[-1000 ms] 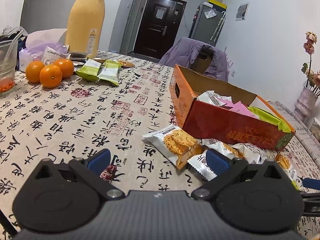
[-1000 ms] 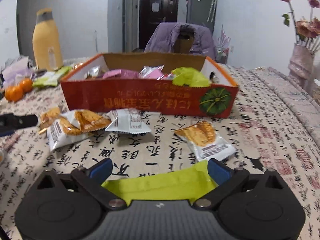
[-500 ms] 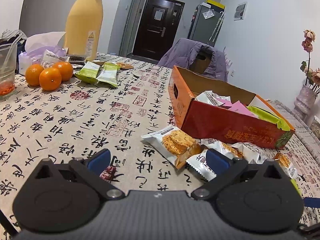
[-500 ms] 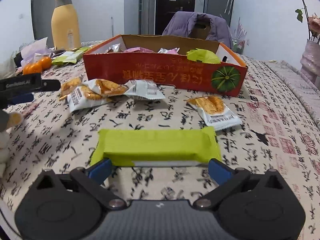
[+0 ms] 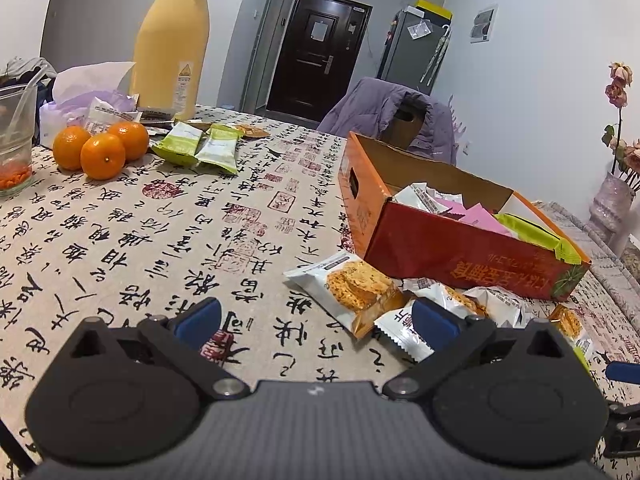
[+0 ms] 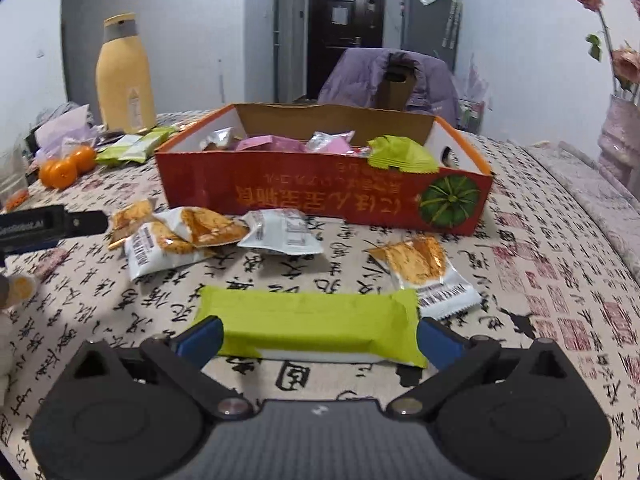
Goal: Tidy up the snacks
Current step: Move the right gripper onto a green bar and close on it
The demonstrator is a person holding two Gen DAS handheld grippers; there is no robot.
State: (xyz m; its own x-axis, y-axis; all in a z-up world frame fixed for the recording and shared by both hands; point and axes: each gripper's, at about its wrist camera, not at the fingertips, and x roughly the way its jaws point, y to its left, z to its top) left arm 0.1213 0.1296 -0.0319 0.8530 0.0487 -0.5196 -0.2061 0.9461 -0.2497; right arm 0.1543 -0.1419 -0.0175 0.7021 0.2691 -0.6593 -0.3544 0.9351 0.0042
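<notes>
My right gripper [image 6: 318,338] is shut on a long lime-green snack bar [image 6: 312,320], held by its two ends above the table. Ahead stands the red cardboard box [image 6: 320,196], which holds pink, silver and green packets; it also shows in the left wrist view [image 5: 460,244]. Several cookie packets [image 6: 180,236] lie in front of the box, one more to the right [image 6: 424,272]. My left gripper [image 5: 316,320] is open and empty above the tablecloth, left of a cookie packet [image 5: 348,284].
A yellow thermos [image 5: 172,40], three oranges [image 5: 100,148], two green packets [image 5: 200,146], a glass [image 5: 14,140] and tissues stand at the far left. A chair with a purple coat [image 6: 392,80] is behind the box. A vase [image 6: 620,136] stands far right.
My right gripper has lifted the green bar off the table and tilted up towards the box. My left gripper has barely moved.
</notes>
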